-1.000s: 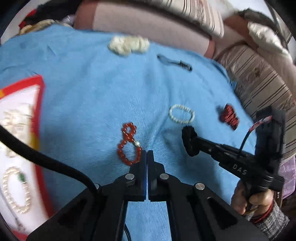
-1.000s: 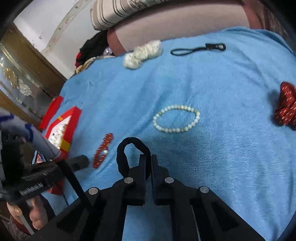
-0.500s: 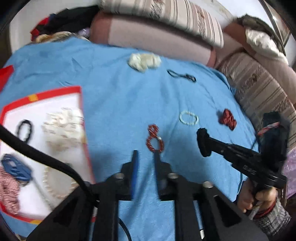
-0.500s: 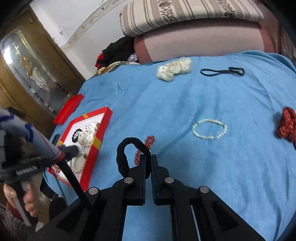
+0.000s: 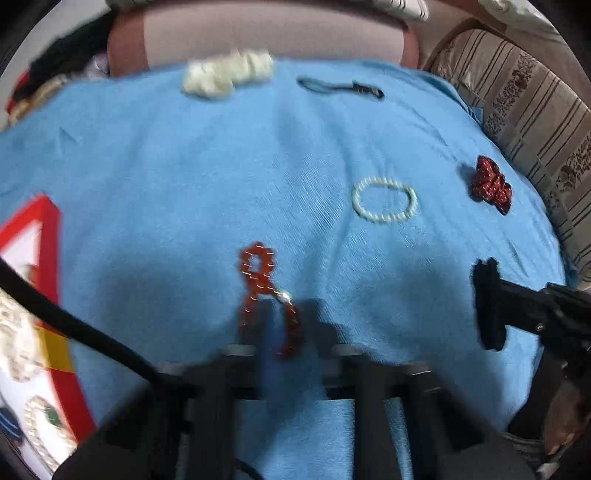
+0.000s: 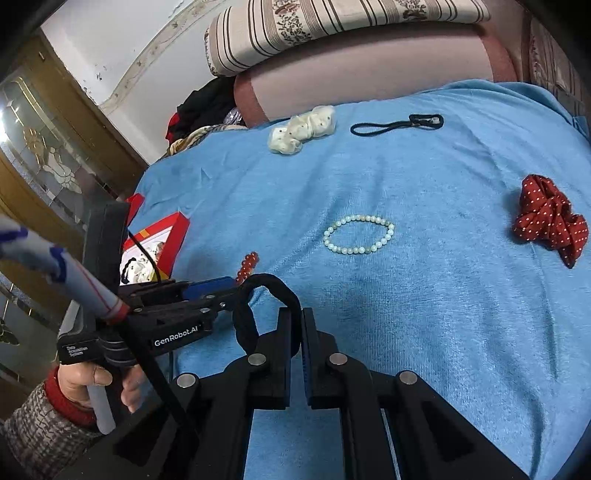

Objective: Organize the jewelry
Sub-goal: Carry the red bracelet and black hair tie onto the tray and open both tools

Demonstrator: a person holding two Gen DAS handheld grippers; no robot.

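A red bead bracelet (image 5: 266, 288) lies twisted in a figure eight on the blue cloth (image 5: 184, 177). My left gripper (image 5: 291, 332) is low over its near loop. The jaws are blurred and closing, with a gap still showing and one strand between the fingers. From the right wrist view the left gripper (image 6: 236, 288) comes in from the left, and the red beads (image 6: 247, 264) show just past its tip. My right gripper (image 6: 301, 317) is shut on a black hair tie (image 6: 258, 291), held above the cloth. A pale bead bracelet (image 6: 358, 234) lies flat ahead.
A red-rimmed jewelry box (image 5: 51, 236) holding pearl pieces sits at the left edge. Farther off lie a red dotted scrunchie (image 6: 546, 225), a cream scrunchie (image 6: 303, 129) and a black cord (image 6: 395, 123). Striped cushions (image 6: 332, 26) line the back. A sleeved hand (image 6: 85, 384) grips the left handle.
The left jaws went from shut to apart. That gripper pulled back, then dropped onto the red bracelet's near loop. The right gripper rose a little, hair tie still in it.
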